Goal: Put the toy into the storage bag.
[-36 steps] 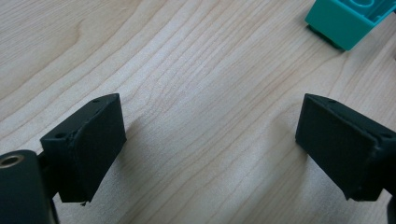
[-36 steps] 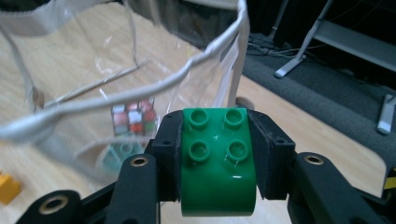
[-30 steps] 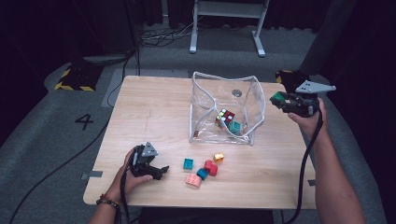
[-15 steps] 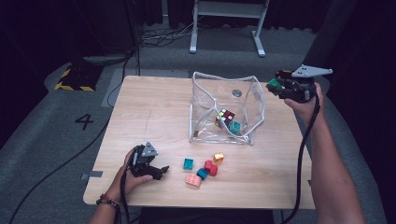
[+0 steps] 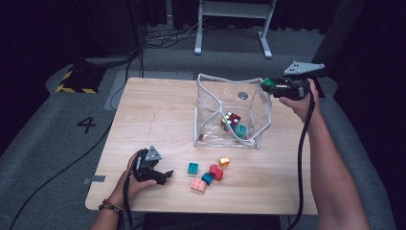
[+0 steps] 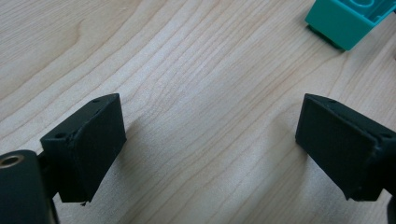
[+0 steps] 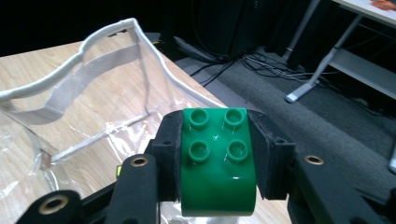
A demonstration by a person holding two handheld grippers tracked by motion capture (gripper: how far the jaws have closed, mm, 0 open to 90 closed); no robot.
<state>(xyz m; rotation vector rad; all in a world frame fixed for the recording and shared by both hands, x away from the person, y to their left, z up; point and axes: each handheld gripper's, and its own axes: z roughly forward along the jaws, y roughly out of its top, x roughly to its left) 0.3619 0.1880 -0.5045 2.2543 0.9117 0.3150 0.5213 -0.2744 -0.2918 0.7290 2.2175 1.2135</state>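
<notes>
My right gripper (image 5: 269, 86) is shut on a green studded brick (image 7: 217, 158), held in the air just above the right rim of a clear plastic bag (image 5: 210, 98). The green brick (image 5: 267, 82) pokes toward the bag's open top. Inside the bag lie a multicoloured cube (image 5: 230, 120) and a teal brick (image 5: 240, 130). My left gripper (image 5: 165, 176) rests on the table near its front left, open, with bare wood between the jaws. A teal brick (image 6: 348, 21) lies beyond it, seen in the left gripper view.
Loose bricks lie in front of the bag: teal (image 5: 193, 167), orange (image 5: 223, 162), red (image 5: 215, 171), blue (image 5: 207, 178) and pink (image 5: 197, 185). The wooden table (image 5: 153, 115) has open room at its left. A white-legged frame (image 5: 233, 9) stands beyond on the grey floor.
My right gripper has risen and moved left with the green brick, from beside the bag to above its right rim. The left gripper has stayed put.
</notes>
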